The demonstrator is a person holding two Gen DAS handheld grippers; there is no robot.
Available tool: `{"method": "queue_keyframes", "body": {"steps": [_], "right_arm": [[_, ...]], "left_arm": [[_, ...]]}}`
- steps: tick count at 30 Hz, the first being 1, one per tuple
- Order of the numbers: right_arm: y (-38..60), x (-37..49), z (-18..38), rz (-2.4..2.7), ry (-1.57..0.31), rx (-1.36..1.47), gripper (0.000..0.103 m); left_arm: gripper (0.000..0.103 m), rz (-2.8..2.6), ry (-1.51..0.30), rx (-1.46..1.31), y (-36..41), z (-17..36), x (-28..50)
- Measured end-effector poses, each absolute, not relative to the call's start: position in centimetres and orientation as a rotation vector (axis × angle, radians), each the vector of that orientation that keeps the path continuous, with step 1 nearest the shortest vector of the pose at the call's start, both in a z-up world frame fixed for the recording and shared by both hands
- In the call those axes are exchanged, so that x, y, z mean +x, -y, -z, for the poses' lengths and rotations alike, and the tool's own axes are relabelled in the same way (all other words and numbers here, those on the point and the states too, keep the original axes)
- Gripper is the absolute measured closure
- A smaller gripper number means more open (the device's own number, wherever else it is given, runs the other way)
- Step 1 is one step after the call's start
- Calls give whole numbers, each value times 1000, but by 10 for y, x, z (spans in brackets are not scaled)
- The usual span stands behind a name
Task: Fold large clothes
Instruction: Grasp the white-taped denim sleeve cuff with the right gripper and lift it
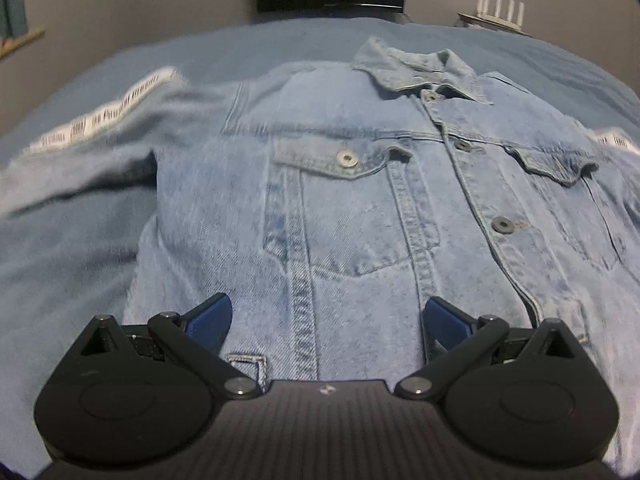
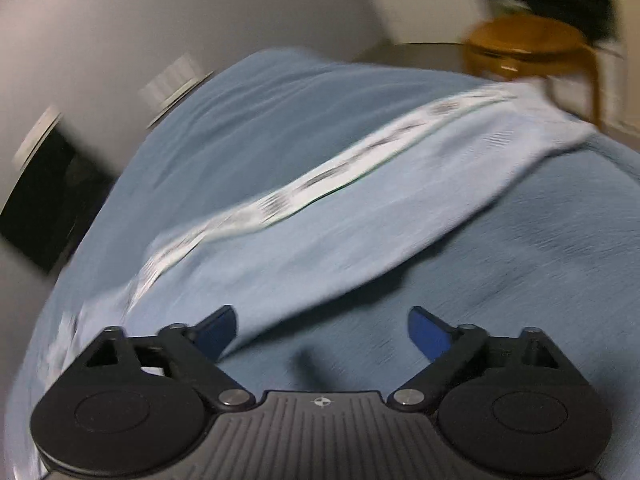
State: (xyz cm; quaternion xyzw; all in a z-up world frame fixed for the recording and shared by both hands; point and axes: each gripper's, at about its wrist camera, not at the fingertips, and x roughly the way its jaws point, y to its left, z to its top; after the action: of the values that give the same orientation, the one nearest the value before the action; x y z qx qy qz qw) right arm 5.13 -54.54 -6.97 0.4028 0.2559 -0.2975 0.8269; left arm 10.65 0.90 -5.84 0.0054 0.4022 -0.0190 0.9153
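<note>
On blue sheet (image 1: 280, 44): denim jkt (image 1: 360, 200) flat, buttoned.

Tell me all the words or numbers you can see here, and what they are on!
White strip on the jacket sleeve: printed dark letters and block marks, too blurred to read.
Same kind of strip on the other sleeve: only a short bit shows, unreadable.
Strip on the sleeve in the right wrist view: smeared, unreadable.
Small cross-like mark on the right tool's body: a sign, not a word.
No word or number can be read.
</note>
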Motion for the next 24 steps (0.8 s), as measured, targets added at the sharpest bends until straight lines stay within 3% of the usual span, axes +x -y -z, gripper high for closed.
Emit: {"method": "queue_keyframes", "body": {"steps": [6,15,24], "right_arm": [[583,35,99,651,-394,1038,28],[617,2,101,753,-141,1037,57],[635,12,105,808,-105,909,56]], "left_arm": [[0,29,-830,8,-10,64,109],[0,30,-831,15,-8,67,109],[0,29,-843,17,-8,72,113]]}}
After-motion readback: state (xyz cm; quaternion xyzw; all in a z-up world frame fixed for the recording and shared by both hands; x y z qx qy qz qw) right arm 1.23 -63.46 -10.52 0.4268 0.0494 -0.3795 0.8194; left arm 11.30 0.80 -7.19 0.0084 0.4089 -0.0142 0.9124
